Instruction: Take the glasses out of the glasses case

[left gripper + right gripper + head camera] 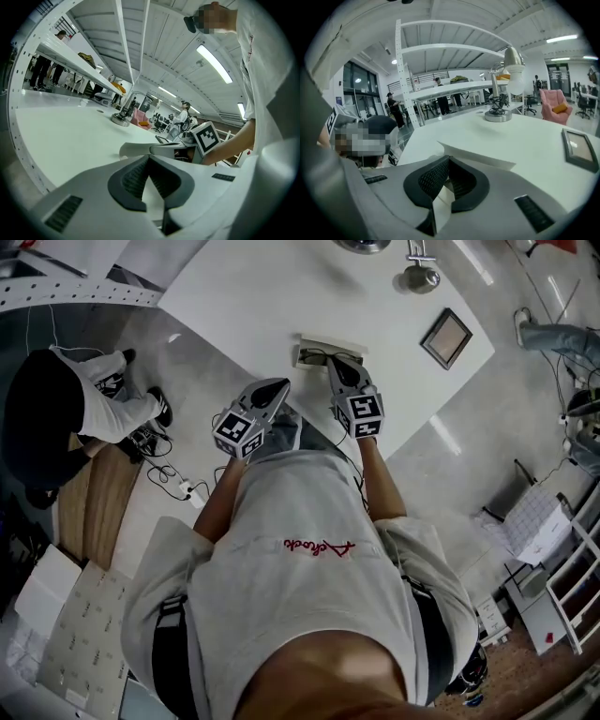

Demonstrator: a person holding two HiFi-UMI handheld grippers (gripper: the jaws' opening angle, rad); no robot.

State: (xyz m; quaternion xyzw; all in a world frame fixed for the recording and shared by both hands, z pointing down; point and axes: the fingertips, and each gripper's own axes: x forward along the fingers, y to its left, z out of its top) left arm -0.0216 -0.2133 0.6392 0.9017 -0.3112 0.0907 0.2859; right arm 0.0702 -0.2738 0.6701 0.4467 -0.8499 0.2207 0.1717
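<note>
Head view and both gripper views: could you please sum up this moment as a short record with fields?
Table: white, carrying a lamp and a picture frame
Glasses case: white, near the table's edge, seems open
Glasses: not made out
Left gripper: jaws together, empty, short of the case
Right gripper: jaws together, tip at the case

Open-plan lab, white worktable [244, 296], shelf racks [401, 70], strip lights [213, 63]
</note>
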